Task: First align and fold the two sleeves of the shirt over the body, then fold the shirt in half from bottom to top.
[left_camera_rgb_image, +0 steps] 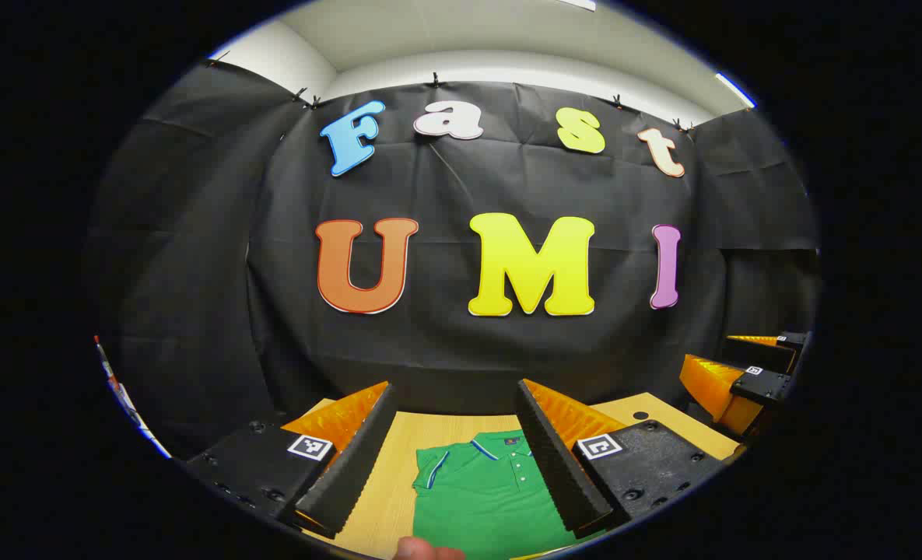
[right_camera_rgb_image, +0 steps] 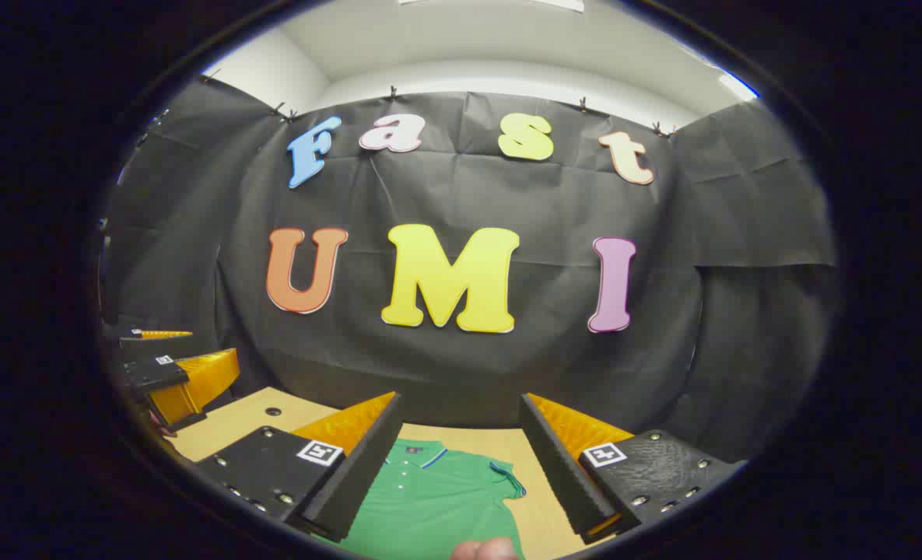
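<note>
One green polo shirt (left_camera_rgb_image: 484,498) is lying flat on the wooden table (left_camera_rgb_image: 387,474), collar toward the back cloth wall, placket and buttons facing up. Its sleeves are looking already tucked in along the body on both sides, though the lower hem is sitting out of frame, so I cannot tell whether the bottom-to-top fold is done.

Left gripper (left_camera_rgb_image: 457,459) is hovering above the shirt's collar end, jaws spread wide, nothing between them. Right gripper (right_camera_rgb_image: 461,467) is hovering likewise over the other shoulder, jaws parted, gripping nothing. Both are sitting well clear of the fabric, pointing at the wall rather than down. In each view the other gripper is showing off to the side at roughly the same height. A fingertip (left_camera_rgb_image: 422,551) of the holding hand is peeking in at the bottom edge of the left gripper view, and another in the right gripper view.

Judging by this, the sleeve step is probably finished and the half fold is either next or just wrapped. If next, both grippers are needing to drop to the near hem, pinch one corner each, then lift and carry it evenly up to the collar, keeping the edges square.
</note>
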A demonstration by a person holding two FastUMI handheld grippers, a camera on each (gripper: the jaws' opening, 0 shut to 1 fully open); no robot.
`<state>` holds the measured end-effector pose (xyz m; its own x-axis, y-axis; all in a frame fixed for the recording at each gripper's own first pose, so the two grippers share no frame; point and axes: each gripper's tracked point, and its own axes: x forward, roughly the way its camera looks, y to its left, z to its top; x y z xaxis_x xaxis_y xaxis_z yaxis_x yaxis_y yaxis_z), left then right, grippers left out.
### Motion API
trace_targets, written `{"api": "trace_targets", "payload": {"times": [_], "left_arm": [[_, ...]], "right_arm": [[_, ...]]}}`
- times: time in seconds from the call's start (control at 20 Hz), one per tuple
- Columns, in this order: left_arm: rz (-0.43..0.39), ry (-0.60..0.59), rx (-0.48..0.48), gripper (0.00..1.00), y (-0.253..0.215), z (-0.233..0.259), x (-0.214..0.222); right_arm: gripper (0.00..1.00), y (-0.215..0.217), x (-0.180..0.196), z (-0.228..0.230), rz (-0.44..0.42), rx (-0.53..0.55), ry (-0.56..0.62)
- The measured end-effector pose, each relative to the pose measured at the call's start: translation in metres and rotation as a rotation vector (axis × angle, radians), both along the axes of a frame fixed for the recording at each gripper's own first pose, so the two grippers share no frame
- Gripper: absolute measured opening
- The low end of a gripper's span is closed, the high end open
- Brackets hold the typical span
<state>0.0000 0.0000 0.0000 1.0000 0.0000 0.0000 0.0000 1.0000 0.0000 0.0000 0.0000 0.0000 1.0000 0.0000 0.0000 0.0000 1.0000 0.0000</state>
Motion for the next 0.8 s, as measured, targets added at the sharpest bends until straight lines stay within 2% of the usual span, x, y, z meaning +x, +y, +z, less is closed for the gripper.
{"api": "trace_targets", "payload": {"times": [0.8], "left_arm": [[-0.025,0.016,0.022,0.98,-0.007,-0.005,0.020]], "right_arm": [[0.95,-0.009,0.022,-0.010,-0.002,0.003,0.034]]}}
